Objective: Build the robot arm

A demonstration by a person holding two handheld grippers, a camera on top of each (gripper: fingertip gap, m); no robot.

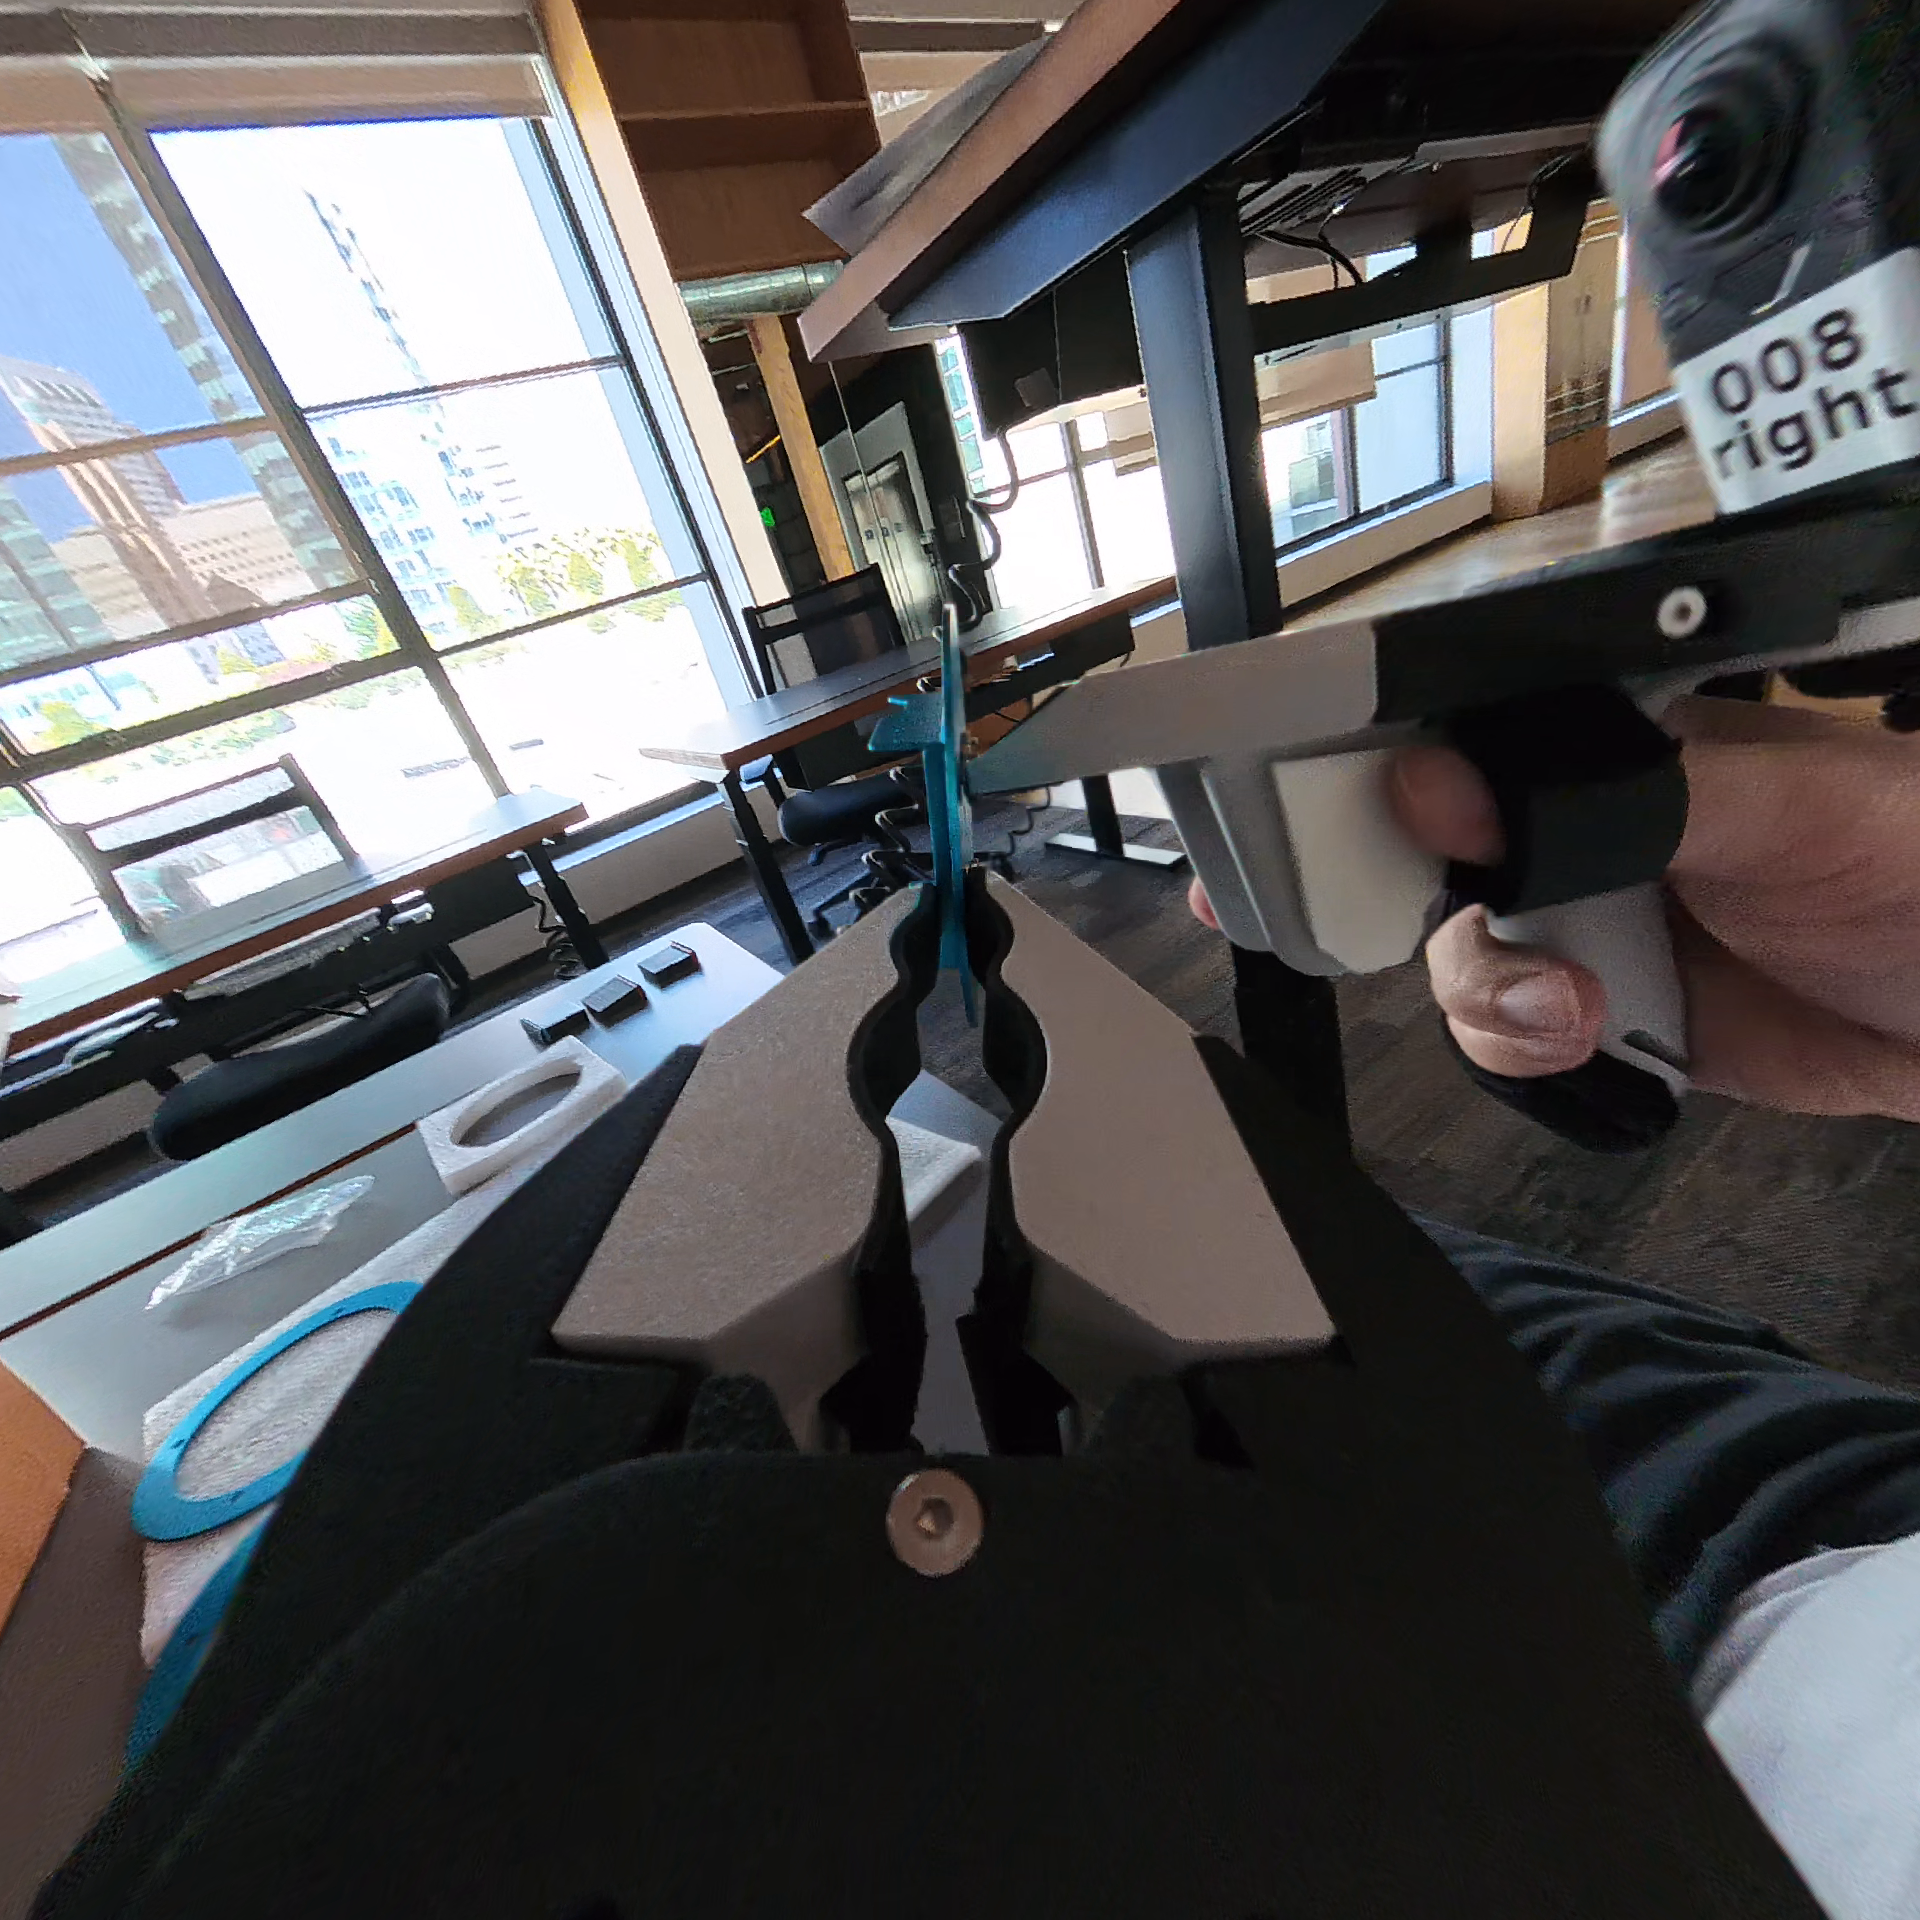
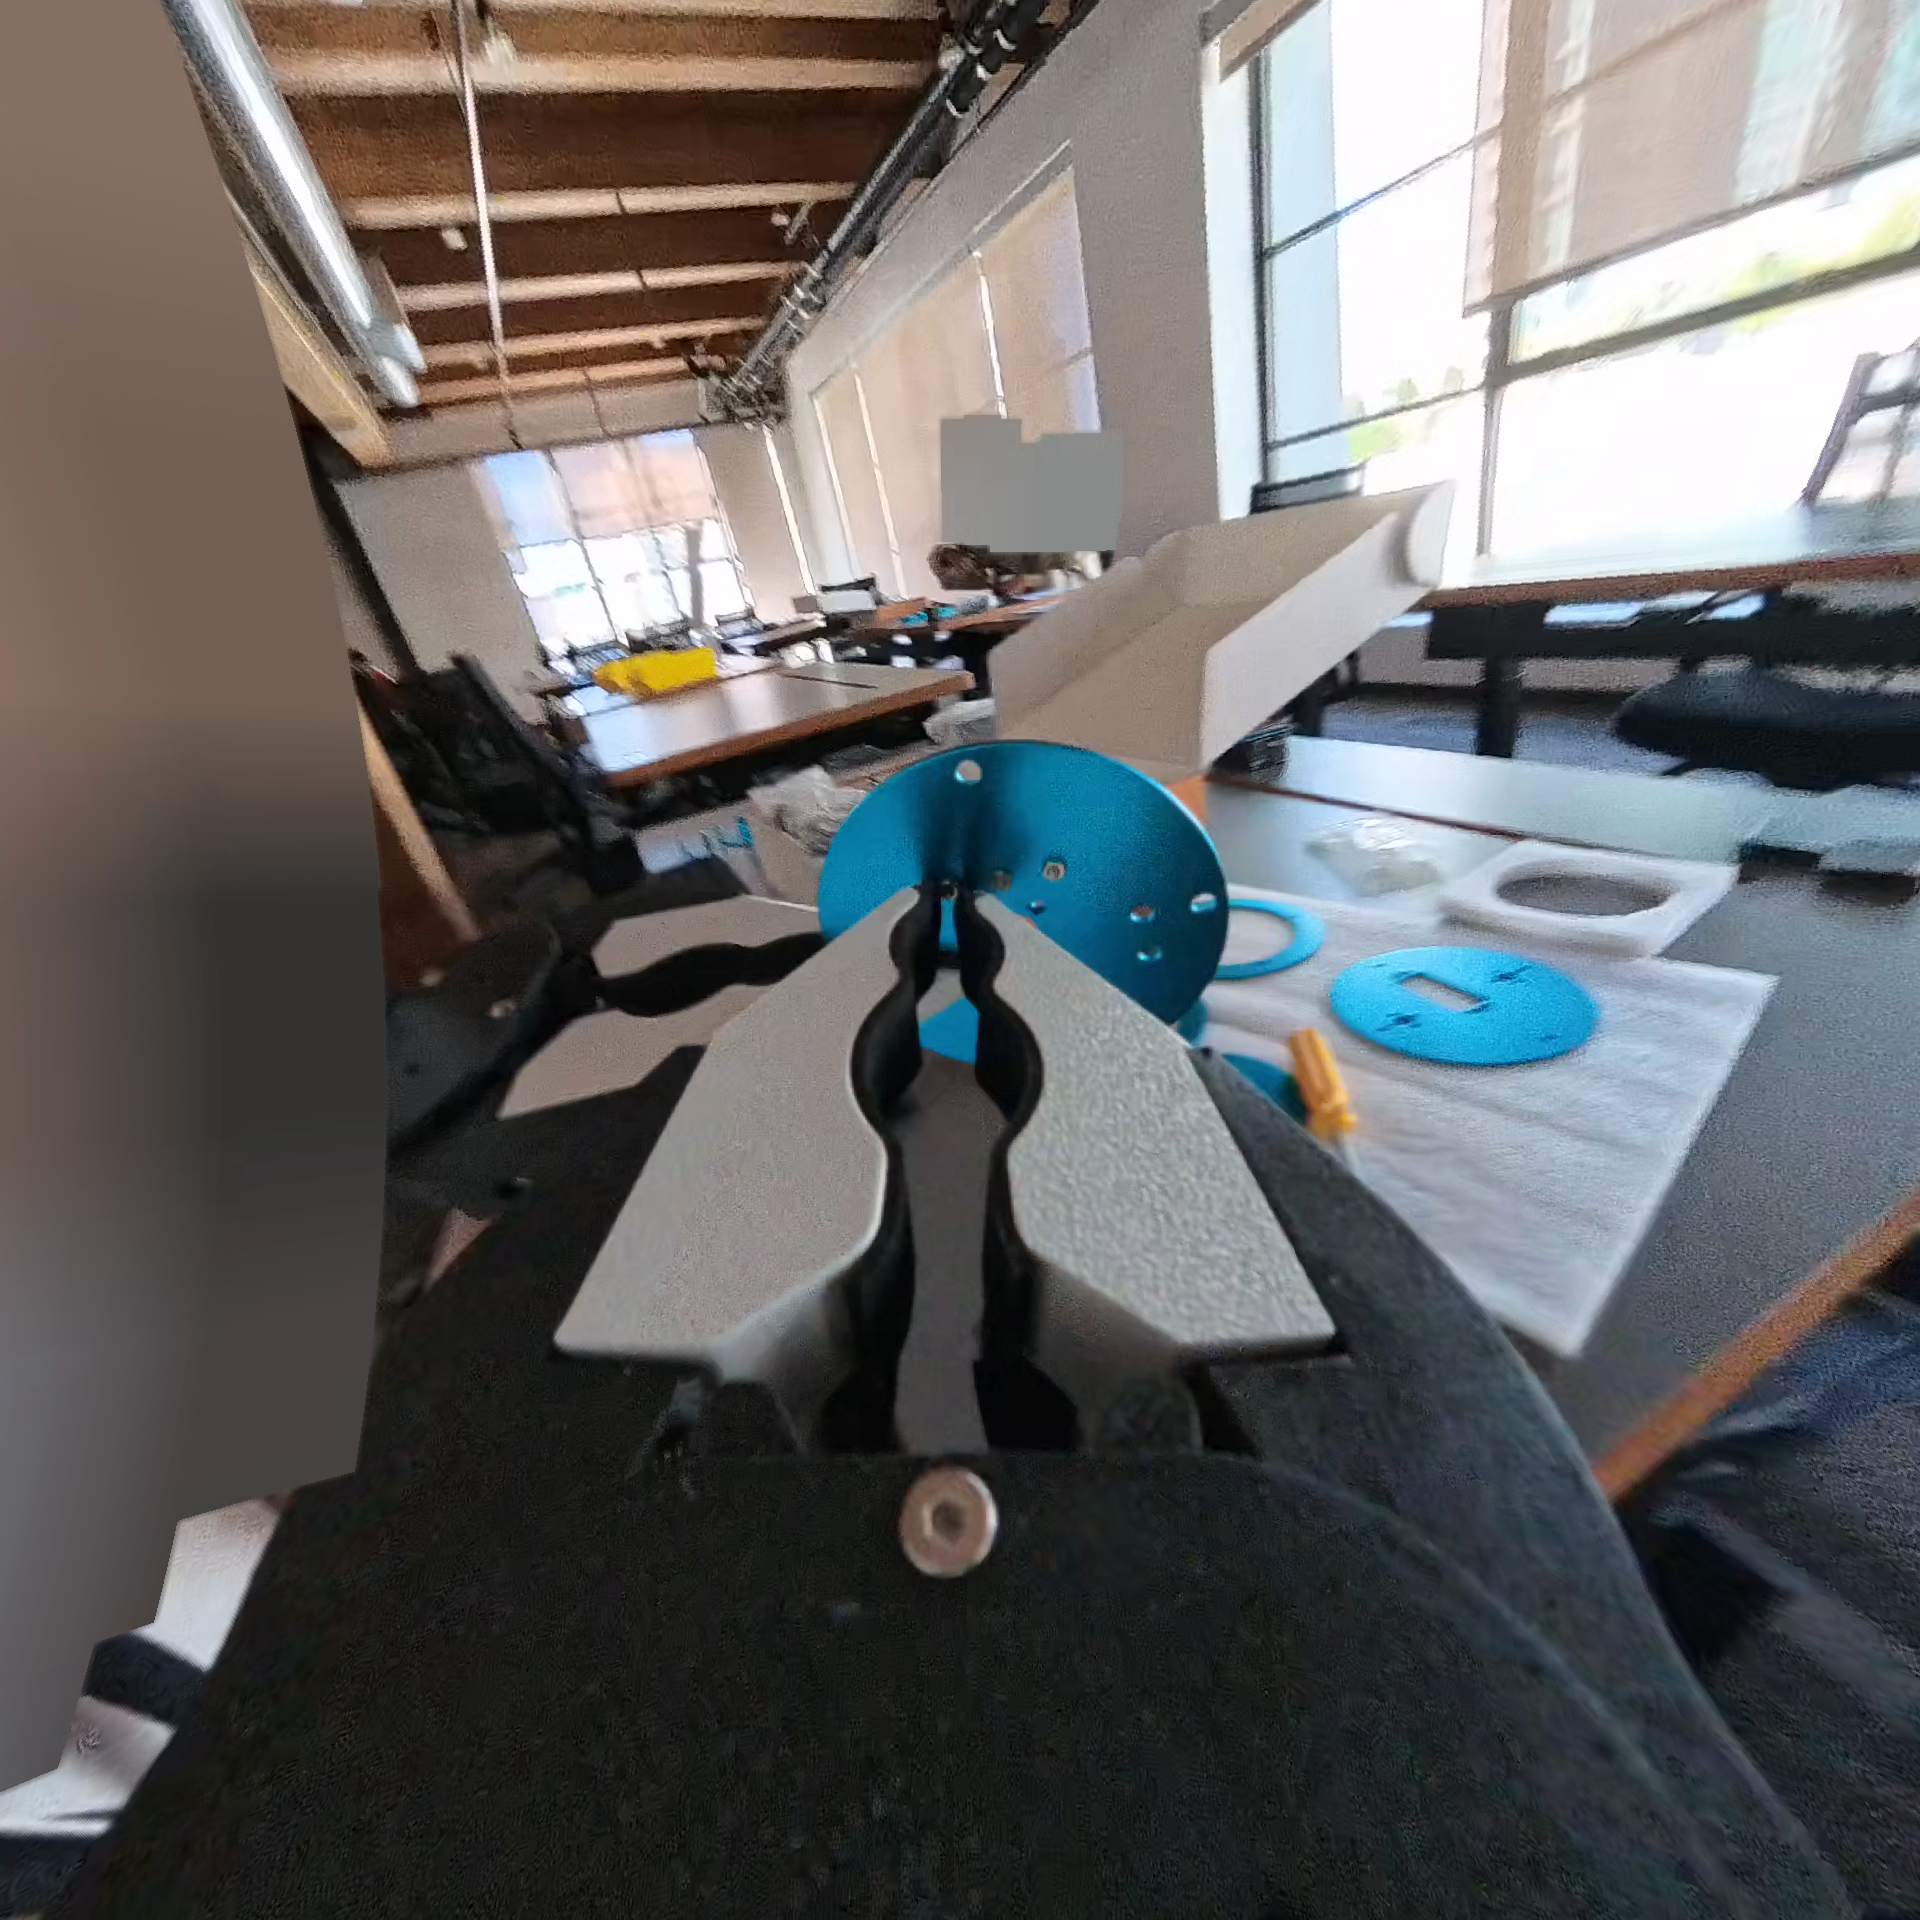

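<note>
My left gripper (image 1: 951, 894) is shut on the rim of a blue metal disc (image 1: 948, 810), which it holds upright and edge-on in the air. A small blue bracket (image 1: 902, 727) sticks out from the disc's left face. My right gripper (image 1: 982, 774) comes in from the right, held by a hand, with its tips against the disc. In the right wrist view the right gripper (image 2: 948, 896) is closed on a small metal screw (image 2: 948, 886) at a hole in the disc's face (image 2: 1070, 873). The left gripper (image 2: 800, 940) grips the disc's left edge.
A white foam sheet (image 2: 1507, 1195) on the table carries a slotted blue disc (image 2: 1463, 1006), a blue ring (image 2: 1268, 935) and a yellow-handled screwdriver (image 2: 1317, 1081). A foam frame (image 2: 1590, 894), a plastic bag (image 2: 1371, 852) and an open white box (image 2: 1195, 644) lie behind. A black desk leg (image 1: 1205, 416) stands close.
</note>
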